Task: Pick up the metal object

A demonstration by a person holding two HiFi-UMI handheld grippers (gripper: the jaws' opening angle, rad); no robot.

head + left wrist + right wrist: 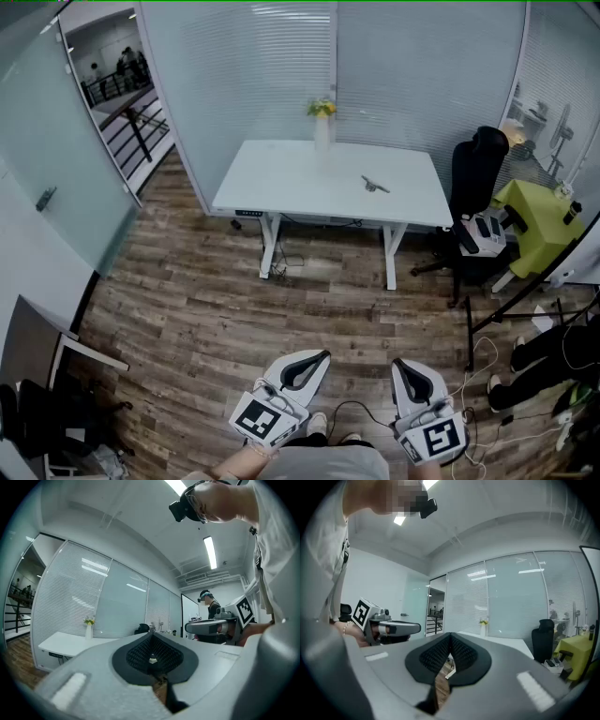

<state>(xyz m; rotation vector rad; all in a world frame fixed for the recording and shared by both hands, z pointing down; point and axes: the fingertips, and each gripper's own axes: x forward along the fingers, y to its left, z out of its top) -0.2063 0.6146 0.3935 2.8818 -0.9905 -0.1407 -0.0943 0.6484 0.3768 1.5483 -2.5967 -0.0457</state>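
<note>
A person stands on a wood floor, well apart from a white table across the room. At lower left, the left gripper has its jaws pressed together with nothing between them. On the table's far edge, a pale vase holds yellow flowers; it is the only container in sight. To its right, the small metal object lies alone on the tabletop. At lower right, the right gripper is likewise closed and empty. The pickup has not begun: approaching, opening a gripper, grasping and lifting all appear to remain.
</note>
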